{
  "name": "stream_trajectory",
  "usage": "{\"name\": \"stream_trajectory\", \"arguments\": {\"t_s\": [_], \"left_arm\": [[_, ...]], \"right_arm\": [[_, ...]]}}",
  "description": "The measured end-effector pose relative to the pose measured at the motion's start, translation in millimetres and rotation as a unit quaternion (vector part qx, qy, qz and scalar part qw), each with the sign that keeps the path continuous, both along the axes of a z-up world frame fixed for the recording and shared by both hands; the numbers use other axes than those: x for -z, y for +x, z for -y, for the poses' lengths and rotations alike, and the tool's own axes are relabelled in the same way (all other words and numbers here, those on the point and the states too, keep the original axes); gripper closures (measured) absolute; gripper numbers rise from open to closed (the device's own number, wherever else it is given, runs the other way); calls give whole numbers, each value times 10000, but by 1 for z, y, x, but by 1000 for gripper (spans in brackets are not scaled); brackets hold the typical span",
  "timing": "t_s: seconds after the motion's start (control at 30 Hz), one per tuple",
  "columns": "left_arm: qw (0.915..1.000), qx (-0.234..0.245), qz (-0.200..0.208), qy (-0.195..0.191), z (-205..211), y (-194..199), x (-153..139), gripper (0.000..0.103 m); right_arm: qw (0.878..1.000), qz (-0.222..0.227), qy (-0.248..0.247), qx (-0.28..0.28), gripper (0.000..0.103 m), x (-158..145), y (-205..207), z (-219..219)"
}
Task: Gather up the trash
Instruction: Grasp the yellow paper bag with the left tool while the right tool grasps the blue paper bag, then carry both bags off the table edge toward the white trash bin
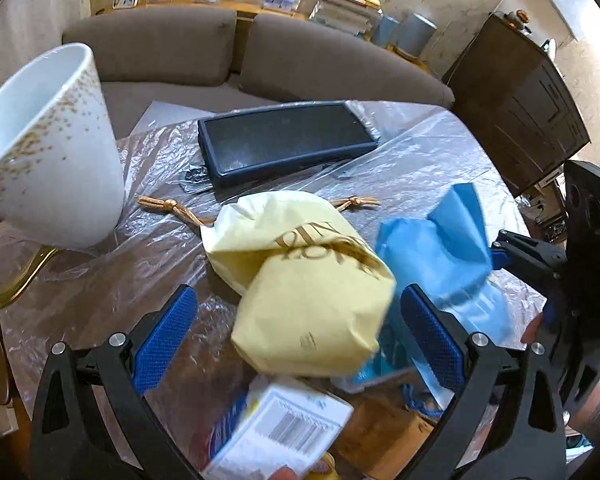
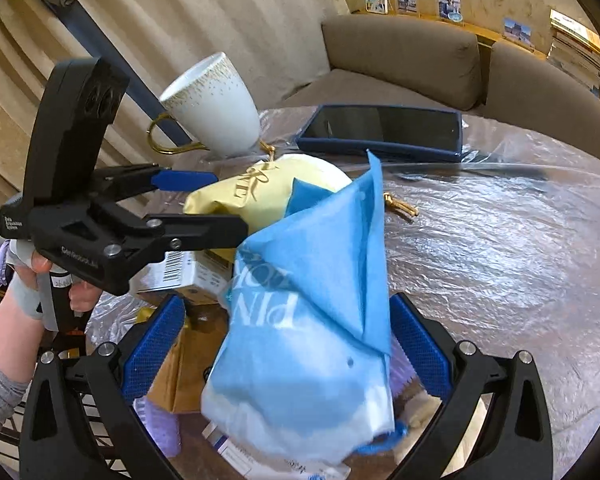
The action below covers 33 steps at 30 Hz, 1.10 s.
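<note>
A pale yellow pouch (image 1: 300, 280) with gold lettering hangs between the fingers of my left gripper (image 1: 296, 340), whose jaws are wide apart and do not touch it. A blue pouch (image 2: 308, 320) with white lettering sits between the fingers of my right gripper (image 2: 284, 344), jaws also wide apart. The blue pouch also shows at the right of the left wrist view (image 1: 440, 256), and the yellow pouch shows behind the blue one in the right wrist view (image 2: 268, 196). Both look motion-blurred. Below them lies a white box with a barcode (image 1: 292, 432) among other packaging. The left gripper (image 2: 204, 204) shows in the right wrist view.
A white mug (image 1: 48, 148) with gold speckles and handle stands at the left on the plastic-covered round table (image 2: 500, 260). A dark blue tray (image 1: 288, 140) lies at the far side. A brown sofa (image 1: 240, 52) and a dark cabinet (image 1: 520, 104) stand beyond.
</note>
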<state>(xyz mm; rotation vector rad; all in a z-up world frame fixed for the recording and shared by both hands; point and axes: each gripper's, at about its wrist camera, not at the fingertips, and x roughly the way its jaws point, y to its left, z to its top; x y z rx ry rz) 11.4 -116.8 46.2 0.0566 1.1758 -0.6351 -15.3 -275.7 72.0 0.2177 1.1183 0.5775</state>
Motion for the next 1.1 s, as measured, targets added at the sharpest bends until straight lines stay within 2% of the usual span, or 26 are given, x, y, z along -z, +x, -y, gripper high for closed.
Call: {"name": "stream_trajectory", "arguments": {"t_s": [0.2, 0.27, 0.33, 0.37, 0.47, 0.6, 1.0, 1.1], "left_arm": [[9994, 10, -302, 185, 7, 13, 19, 1], [9991, 5, -376, 170, 7, 15, 24, 3], [9988, 49, -477, 117, 7, 16, 26, 19], [9986, 47, -507, 121, 8, 17, 27, 20], [9988, 84, -465, 99, 8, 16, 24, 33], [9991, 53, -411, -65, 1, 13, 17, 38], [9964, -288, 102, -789, -27, -5, -21, 40], [9947, -383, 331, -890, -29, -18, -31, 40]], "right_arm": [[9995, -259, 177, 20, 17, 9, -1, 6], [9995, -273, 156, 47, 28, 10, 0, 6], [9993, -289, 229, 97, 35, 13, 1, 6], [9990, -276, 326, 112, 37, 13, 1, 8], [9987, -208, 436, 179, 41, 11, 0, 12], [9975, -135, 632, 291, 44, 1, -7, 26], [9884, -15, 1291, 802, 47, -20, -19, 71], [9880, 45, 1258, 891, 47, -25, -25, 82]]}}
